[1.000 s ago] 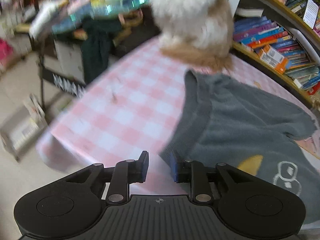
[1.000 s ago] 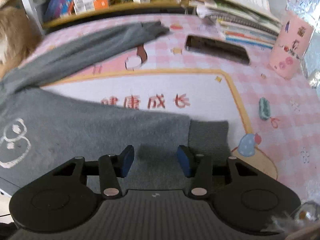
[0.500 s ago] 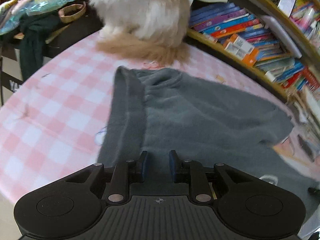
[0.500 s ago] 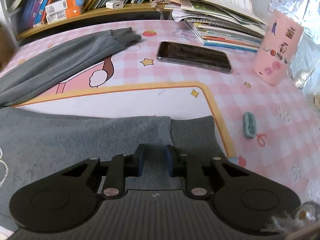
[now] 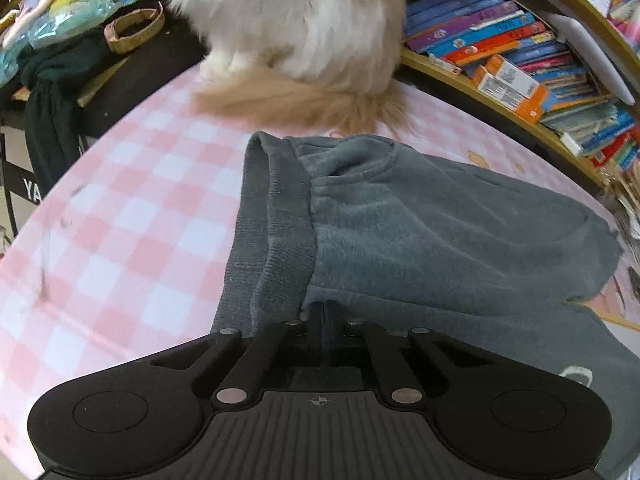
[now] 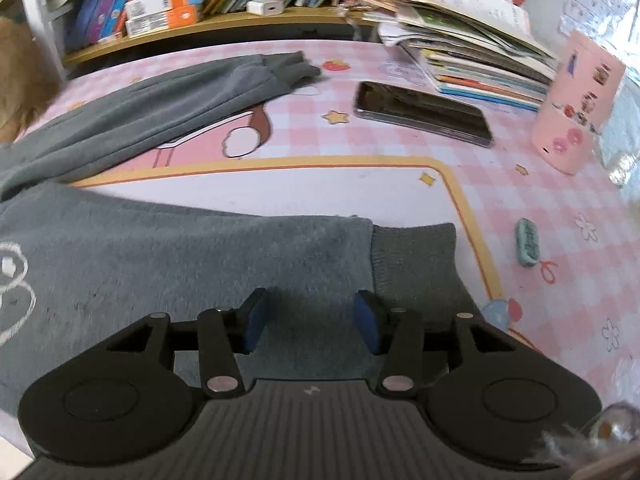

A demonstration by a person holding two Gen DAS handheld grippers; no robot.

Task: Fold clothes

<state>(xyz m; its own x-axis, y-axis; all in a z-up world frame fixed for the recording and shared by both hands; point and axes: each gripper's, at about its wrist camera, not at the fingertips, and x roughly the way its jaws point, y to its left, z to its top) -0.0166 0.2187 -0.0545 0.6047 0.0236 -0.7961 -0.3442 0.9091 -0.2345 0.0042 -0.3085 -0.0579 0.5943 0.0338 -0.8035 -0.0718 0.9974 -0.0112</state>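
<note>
A grey fleece pair of trousers (image 5: 420, 232) lies on the pink checked table (image 5: 132, 224). My left gripper (image 5: 326, 312) is shut on the near edge beside the ribbed waistband (image 5: 276, 236), which is bunched up. In the right wrist view the near trouser leg (image 6: 200, 264) ends in a ribbed cuff (image 6: 416, 264); the far leg (image 6: 160, 108) stretches toward the shelf. My right gripper (image 6: 310, 320) is open, its blue pads (image 6: 254, 320) over the near leg just left of the cuff.
A fluffy white and tan cat (image 5: 296, 40) sits on the table just beyond the waistband. A phone (image 6: 420, 114), a stack of books (image 6: 472, 60), a pink box (image 6: 576, 108) and a small eraser (image 6: 528, 242) lie to the right. Bookshelves (image 5: 520, 60) border the table.
My left gripper moved in over the waistband, closed on the fabric and bunched it. My right gripper narrowed half a second ago and has opened wide again over the near leg.
</note>
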